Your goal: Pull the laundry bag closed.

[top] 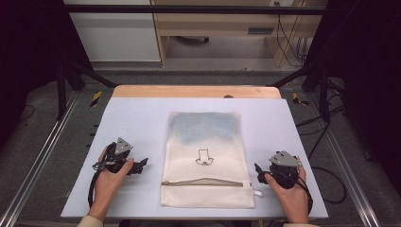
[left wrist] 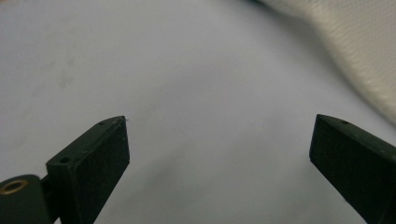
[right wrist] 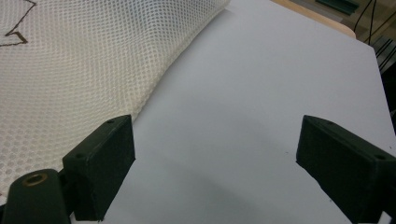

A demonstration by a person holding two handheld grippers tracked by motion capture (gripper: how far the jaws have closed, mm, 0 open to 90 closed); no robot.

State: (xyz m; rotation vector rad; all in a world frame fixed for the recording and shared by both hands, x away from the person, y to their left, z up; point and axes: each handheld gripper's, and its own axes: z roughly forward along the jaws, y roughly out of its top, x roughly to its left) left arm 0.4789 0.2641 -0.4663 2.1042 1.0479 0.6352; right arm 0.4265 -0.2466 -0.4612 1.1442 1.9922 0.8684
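Note:
A cream mesh zip bag (top: pixel 205 158) lies flat in the middle of the pale table (top: pixel 142 118), with a small line drawing on it and its zipper (top: pixel 205 183) near the front edge. My left gripper (top: pixel 143 164) rests on the table just left of the bag, open, nothing between its jaws; the bag's edge (left wrist: pixel 359 42) shows at the upper right of the left gripper view. My right gripper (top: pixel 258 171) sits beside the bag's right edge, open and empty. In the right gripper view the mesh (right wrist: pixel 84 60) spreads at the left, next to one finger (right wrist: pixel 100 165).
The table's wooden far edge (top: pixel 196 91) faces a cabinet and shelf on the floor beyond. Metal frame rails (top: pixel 38 156) run along both sides, with cables (top: pixel 326 175) on the right. Bare table surface lies behind the bag and at both sides.

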